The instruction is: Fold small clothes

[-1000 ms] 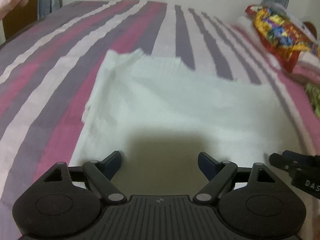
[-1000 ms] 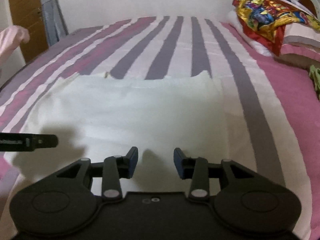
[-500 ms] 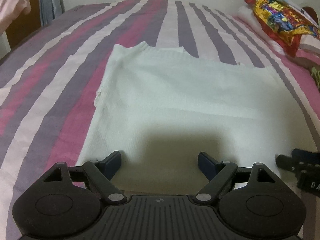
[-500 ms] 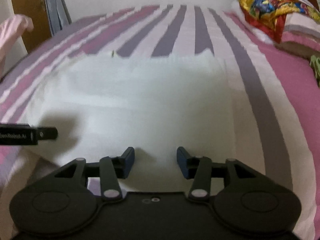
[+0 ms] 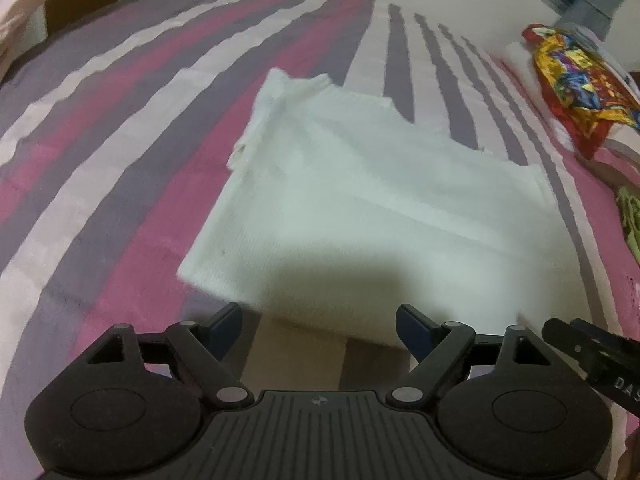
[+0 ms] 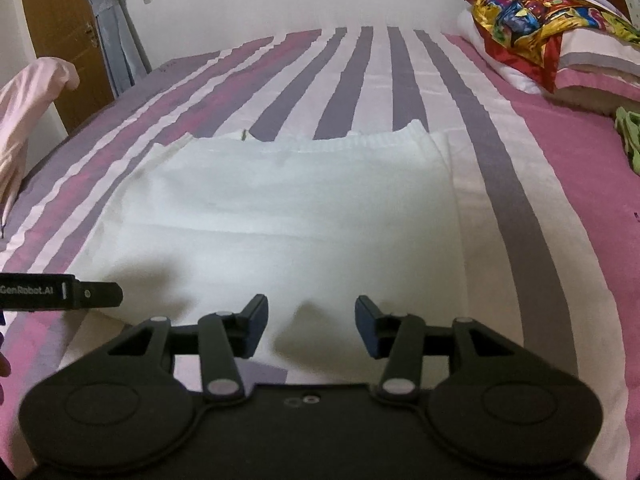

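A white knit garment (image 5: 380, 200) lies folded flat on the pink, purple and white striped bed (image 5: 100, 184). My left gripper (image 5: 319, 326) hovers open just short of the garment's near left edge, nothing between its fingers. In the right wrist view the same garment (image 6: 300, 208) spreads ahead, ribbed hem at the far side. My right gripper (image 6: 312, 326) is open above the garment's near edge, with its pads apart and gripping nothing. Each gripper's tip shows in the other's view: the right gripper (image 5: 592, 352) at the lower right, the left gripper (image 6: 60, 291) at the left.
Pillows under a colourful shiny cloth (image 6: 540, 20) sit at the bed's far right, with a green item (image 6: 628, 136) below them. A pink cloth (image 6: 28, 120) hangs at the left edge, near a wooden door (image 6: 60, 40) and a curtain.
Both grippers have drawn back and lifted slightly from the garment. The left fingers now sit off its near edge over the bedsheet. The right jaws have widened a little.
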`<state>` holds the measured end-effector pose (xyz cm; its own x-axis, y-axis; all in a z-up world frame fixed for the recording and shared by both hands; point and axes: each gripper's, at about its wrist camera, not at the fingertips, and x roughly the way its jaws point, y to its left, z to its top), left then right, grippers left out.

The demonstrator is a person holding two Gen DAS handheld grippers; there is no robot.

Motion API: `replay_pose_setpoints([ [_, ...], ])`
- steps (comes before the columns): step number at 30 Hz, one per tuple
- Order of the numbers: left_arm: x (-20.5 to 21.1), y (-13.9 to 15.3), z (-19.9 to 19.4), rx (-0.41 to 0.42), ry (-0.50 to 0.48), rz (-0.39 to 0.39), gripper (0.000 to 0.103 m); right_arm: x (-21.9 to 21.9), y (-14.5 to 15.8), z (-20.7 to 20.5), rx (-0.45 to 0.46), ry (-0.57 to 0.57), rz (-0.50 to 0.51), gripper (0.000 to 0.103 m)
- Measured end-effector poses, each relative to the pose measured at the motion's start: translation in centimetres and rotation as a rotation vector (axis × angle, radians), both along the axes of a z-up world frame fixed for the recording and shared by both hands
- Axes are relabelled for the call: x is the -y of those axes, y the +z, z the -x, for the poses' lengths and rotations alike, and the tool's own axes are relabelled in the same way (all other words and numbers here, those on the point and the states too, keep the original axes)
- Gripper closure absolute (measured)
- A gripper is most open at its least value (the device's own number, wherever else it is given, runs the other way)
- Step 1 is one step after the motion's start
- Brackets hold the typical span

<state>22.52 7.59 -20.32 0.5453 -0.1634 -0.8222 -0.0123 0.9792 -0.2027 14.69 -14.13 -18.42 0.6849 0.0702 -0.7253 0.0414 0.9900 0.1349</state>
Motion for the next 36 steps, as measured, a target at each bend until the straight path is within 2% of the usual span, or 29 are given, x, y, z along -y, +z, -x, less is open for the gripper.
replay_pose_setpoints([
  [6, -0.2, -0.4, 1.1, -0.006, 0.019, 0.013, 0.020, 0.0, 0.7, 1.4, 0.012, -0.003, -0.014, 0.054],
  [8, -0.6, -0.6, 1.4, -0.016, 0.031, 0.043, 0.020, 0.0, 0.9, 1.7, 0.015, -0.006, -0.015, 0.053],
  [13, -2.4, -1.7, 1.8, -0.026, 0.107, 0.184, 0.020, 0.2, 1.1, 2.3, 0.020, -0.015, -0.032, 0.051],
  [18, -2.7, -2.3, 1.8, -0.016, 0.120, 0.220, 0.020, 0.2, 0.8, 2.4, 0.012, -0.015, -0.049, 0.051],
  [20, -3.1, -2.6, 1.7, -0.013, 0.132, 0.270, 0.020, 0.2, 0.7, 2.4, 0.009, -0.015, -0.054, 0.051],
  [25, -5.0, -4.0, 1.4, -0.004, 0.224, 0.471, 0.020, -0.1, 0.3, 2.3, 0.003, -0.013, -0.063, 0.051],
  [31, -5.5, -6.0, 0.3, 0.017, 0.292, 0.587, 0.021, -0.2, -0.2, 2.1, -0.003, -0.015, -0.069, 0.050],
  [32, -5.6, -6.3, 0.1, 0.020, 0.303, 0.611, 0.035, -0.2, -0.2, 2.0, -0.004, -0.016, -0.071, 0.050],
  [33, -5.7, -6.6, -0.2, 0.016, 0.309, 0.632, 0.043, -0.2, -0.3, 1.9, -0.004, -0.017, -0.074, 0.050],
  [35, -6.0, -7.7, -0.7, -0.006, 0.329, 0.697, 0.053, -0.3, -0.3, 1.7, -0.005, -0.016, -0.079, 0.050],
  [36, -6.2, -8.2, -0.9, -0.010, 0.350, 0.723, 0.055, -0.3, -0.4, 1.6, -0.005, -0.016, -0.082, 0.050],
])
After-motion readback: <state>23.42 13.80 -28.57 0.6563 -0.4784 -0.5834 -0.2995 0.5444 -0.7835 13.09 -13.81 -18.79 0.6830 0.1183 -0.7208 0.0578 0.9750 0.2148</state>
